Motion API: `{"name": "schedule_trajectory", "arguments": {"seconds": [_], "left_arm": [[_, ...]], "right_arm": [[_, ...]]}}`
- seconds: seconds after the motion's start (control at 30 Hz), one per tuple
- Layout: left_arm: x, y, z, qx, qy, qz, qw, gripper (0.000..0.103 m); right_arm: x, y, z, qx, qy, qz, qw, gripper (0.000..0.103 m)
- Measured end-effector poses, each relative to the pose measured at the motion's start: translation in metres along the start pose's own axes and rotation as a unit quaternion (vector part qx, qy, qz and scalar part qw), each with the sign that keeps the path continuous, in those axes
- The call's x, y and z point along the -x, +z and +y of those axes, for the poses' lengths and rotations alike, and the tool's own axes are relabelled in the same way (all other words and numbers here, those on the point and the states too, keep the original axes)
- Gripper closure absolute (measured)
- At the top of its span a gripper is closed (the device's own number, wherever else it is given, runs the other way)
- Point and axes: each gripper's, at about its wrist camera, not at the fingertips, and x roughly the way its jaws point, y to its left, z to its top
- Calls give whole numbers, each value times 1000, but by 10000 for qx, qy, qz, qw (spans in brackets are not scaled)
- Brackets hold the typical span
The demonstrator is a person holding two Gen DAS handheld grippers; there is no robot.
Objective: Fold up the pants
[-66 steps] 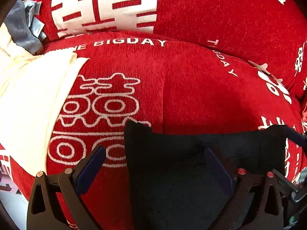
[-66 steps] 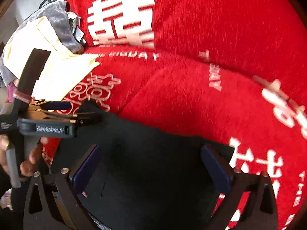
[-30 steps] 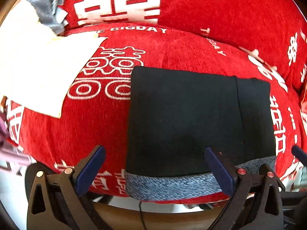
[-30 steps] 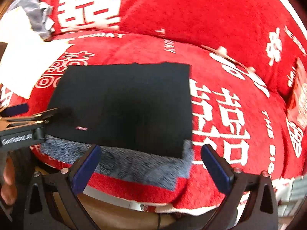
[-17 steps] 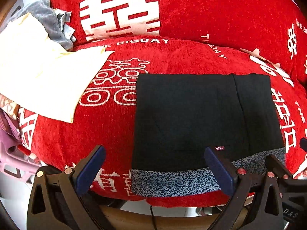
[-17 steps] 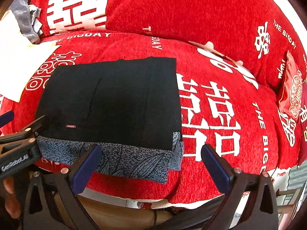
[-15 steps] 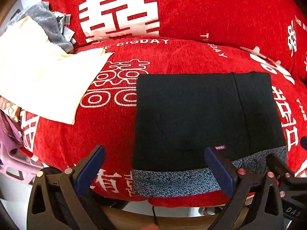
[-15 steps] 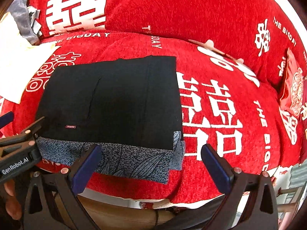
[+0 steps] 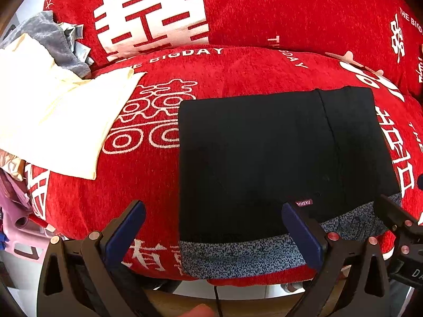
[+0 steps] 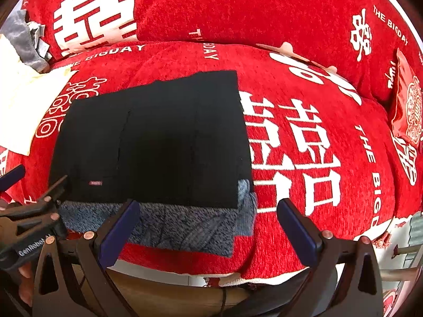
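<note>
Both grippers, left [image 9: 211,227] and right [image 10: 206,222], have backed off with jaws spread and empty, leaving the pants [image 9: 277,153] folded flat on the sofa [image 9: 264,68], fold looks done.

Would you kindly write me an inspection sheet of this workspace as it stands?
Surface: red sofa cushion with white printed characters.
Job's things: black pants lie folded in a flat rectangle; grey speckled lining shows along the near edge, pink label visible.
Clutter: cream cloth and grey garment on the far-left side, apart from the pants; red packet at the right.
Grippers: left gripper and right gripper both open, holding nothing, hovering near the front edge.
Cables: thin dark cable hanging below the cushion front.
Surroundings: red backrest; pink plastic object lower left.
</note>
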Motion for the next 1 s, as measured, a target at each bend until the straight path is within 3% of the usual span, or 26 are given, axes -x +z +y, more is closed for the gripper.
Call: {"name": "schedule_trajectory", "arguments": {"seconds": [1.0], "left_arm": [[-13, -1, 3, 128, -179, 179, 9996, 0]], "right_arm": [[-8, 1, 11, 245, -68, 148, 9996, 0]]}}
